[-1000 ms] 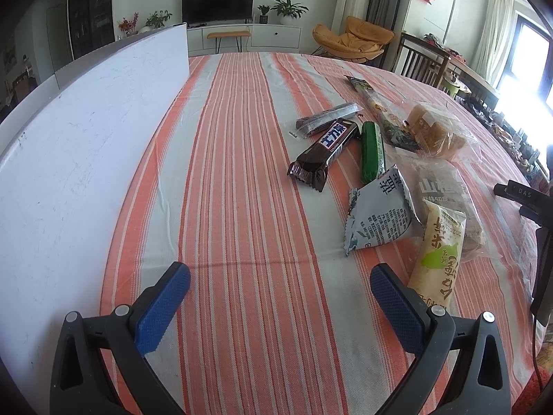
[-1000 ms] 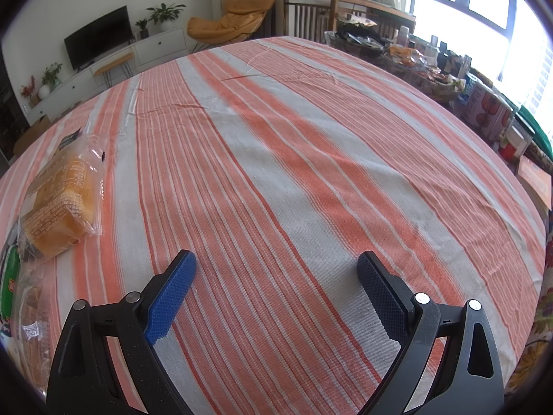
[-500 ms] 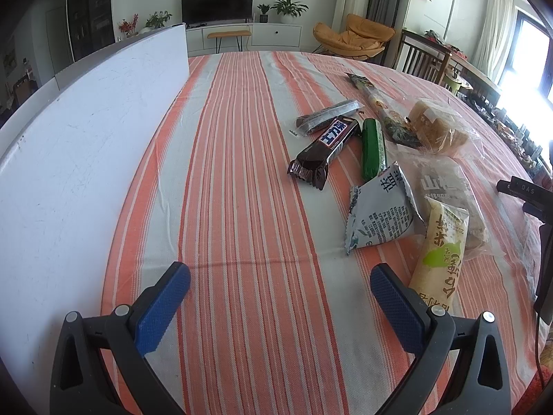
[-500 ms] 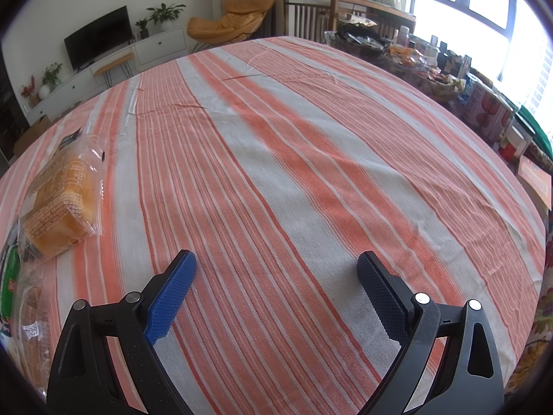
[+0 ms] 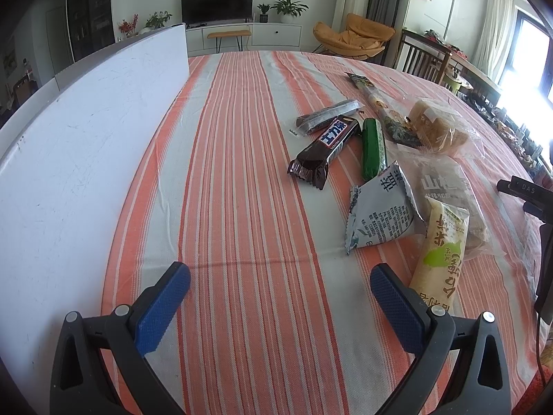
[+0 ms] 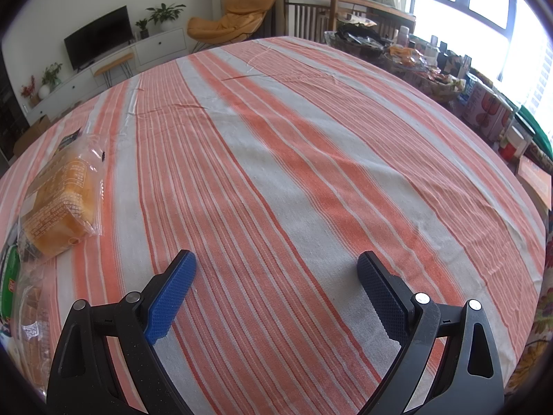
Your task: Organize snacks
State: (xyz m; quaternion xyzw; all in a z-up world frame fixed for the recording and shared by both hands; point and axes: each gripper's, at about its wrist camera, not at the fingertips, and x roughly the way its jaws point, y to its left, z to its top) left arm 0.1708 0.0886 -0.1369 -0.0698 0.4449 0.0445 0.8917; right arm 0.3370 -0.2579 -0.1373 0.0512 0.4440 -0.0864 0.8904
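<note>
Several snacks lie on the striped tablecloth [image 5: 242, 173] to the right in the left wrist view: a brown chocolate bar [image 5: 325, 148], a green packet [image 5: 372, 147], a grey-white pouch [image 5: 380, 212], a cream and green packet [image 5: 442, 256], a clear bag of bread [image 5: 437, 129] and a dark wrapper [image 5: 328, 116]. My left gripper [image 5: 280, 297] is open and empty, low over the cloth, left of the cream packet. My right gripper [image 6: 276, 287] is open and empty over bare cloth. The bread bag [image 6: 60, 200] lies at its far left.
A white box wall [image 5: 79, 159] runs along the left of the table. The other gripper's black body [image 5: 532, 200] shows at the right edge. Beyond the table's far right edge stand cluttered baskets and cartons [image 6: 484, 110]. A green packet [image 6: 8, 280] sits at the left edge.
The left wrist view has shifted slightly, so the snacks sit a little lower in frame. The right gripper has not moved. Both grippers stay open.
</note>
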